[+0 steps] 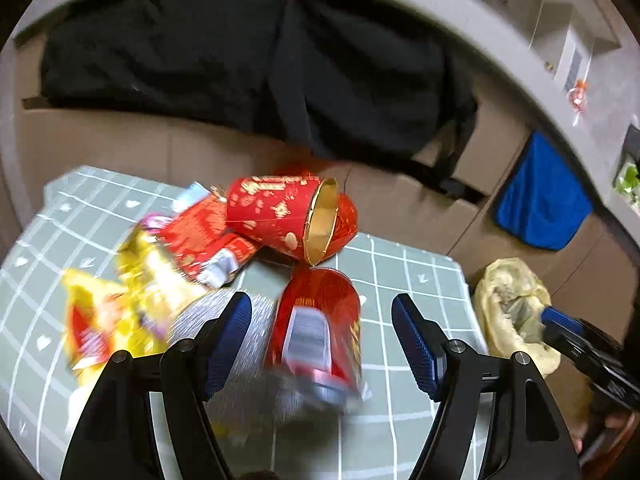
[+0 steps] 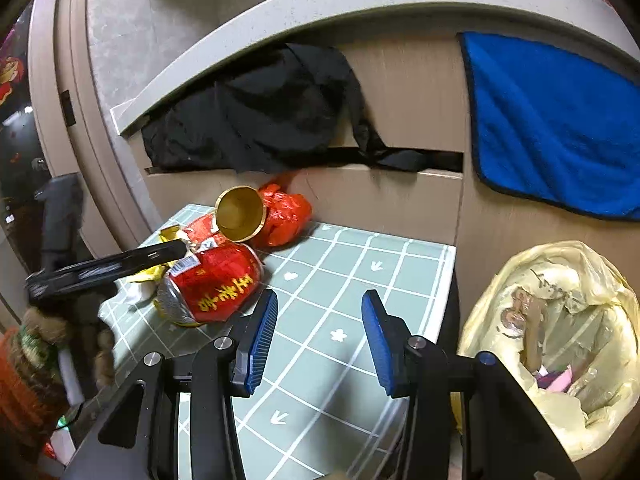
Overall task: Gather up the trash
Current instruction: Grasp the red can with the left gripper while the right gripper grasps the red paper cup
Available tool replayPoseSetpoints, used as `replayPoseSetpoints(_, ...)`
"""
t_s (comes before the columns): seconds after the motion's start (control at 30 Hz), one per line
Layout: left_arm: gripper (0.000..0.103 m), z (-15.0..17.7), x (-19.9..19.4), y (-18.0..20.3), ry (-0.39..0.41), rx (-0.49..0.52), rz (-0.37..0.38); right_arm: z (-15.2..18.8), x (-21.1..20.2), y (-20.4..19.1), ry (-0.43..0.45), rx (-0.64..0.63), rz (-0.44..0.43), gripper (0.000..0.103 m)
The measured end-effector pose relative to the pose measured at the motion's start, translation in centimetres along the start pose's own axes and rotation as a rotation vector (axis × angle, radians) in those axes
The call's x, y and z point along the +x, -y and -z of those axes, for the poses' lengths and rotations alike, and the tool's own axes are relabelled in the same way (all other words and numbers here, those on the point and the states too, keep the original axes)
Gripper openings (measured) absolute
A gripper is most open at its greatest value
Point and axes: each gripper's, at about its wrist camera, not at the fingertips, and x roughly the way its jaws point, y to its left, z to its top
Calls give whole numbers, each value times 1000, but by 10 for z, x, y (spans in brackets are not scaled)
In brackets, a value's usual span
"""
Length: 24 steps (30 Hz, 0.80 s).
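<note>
A crushed red can [image 1: 320, 328] [image 2: 216, 284] lies on the green checked tablecloth [image 1: 404, 276] [image 2: 340, 280]. My left gripper [image 1: 322, 344] is open, with the can between its blue pads [image 1: 230, 332] but clear of both. Behind the can lie a red paper cup with a gold inside [image 1: 280, 216] [image 2: 240, 218], a red wrapper [image 1: 200, 236] [image 2: 284, 212] and yellow snack wrappers [image 1: 120, 300]. My right gripper [image 2: 320, 328] stands open over bare tablecloth, holding nothing. A yellow trash bag [image 1: 512, 312] [image 2: 560, 340] gapes open off the table's right edge.
A black cloth [image 1: 248, 68] [image 2: 260, 112] and a blue towel [image 1: 540, 200] [image 2: 552, 120] hang on the beige cabinet behind the table. A grey counter [image 2: 240, 32] runs above. A person's patterned sleeve [image 2: 32, 344] shows at the left.
</note>
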Motion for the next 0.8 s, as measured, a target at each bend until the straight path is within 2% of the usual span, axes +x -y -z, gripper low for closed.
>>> replayPoseSetpoints(0.13,72,-6,37,-7,-94,-34,-34,4,-2,18,-15,18,28,42)
replayPoseSetpoints(0.2,68,-1,51,-10,-169,-70,-52,6,0,26,-24,36,31,42)
replayPoseSetpoints(0.27,66,4,56,-13,-191,-108,3,7,4,31,-32,53,22,42)
replayPoseSetpoints(0.33,58,7,52,-11,-178,-113,-4,5,8,29,-39,48,15,42)
replayPoseSetpoints(0.37,50,8,50,-9,-176,-113,13,4,10,25,-40,38,12,42)
replayPoseSetpoints(0.47,49,14,37,-4,-167,-116,40,-1,17,9,-42,-6,-8,42)
replayPoseSetpoints(0.6,48,31,-9,-6,-89,-119,48,-13,27,-20,-38,-91,-51,42)
replayPoseSetpoints(0.67,48,38,-35,-12,-49,-130,23,-23,40,-39,-55,-127,-99,42)
replayPoseSetpoints(0.8,48,49,-81,-33,30,-134,-113,-39,64,-70,-77,-153,-161,42)
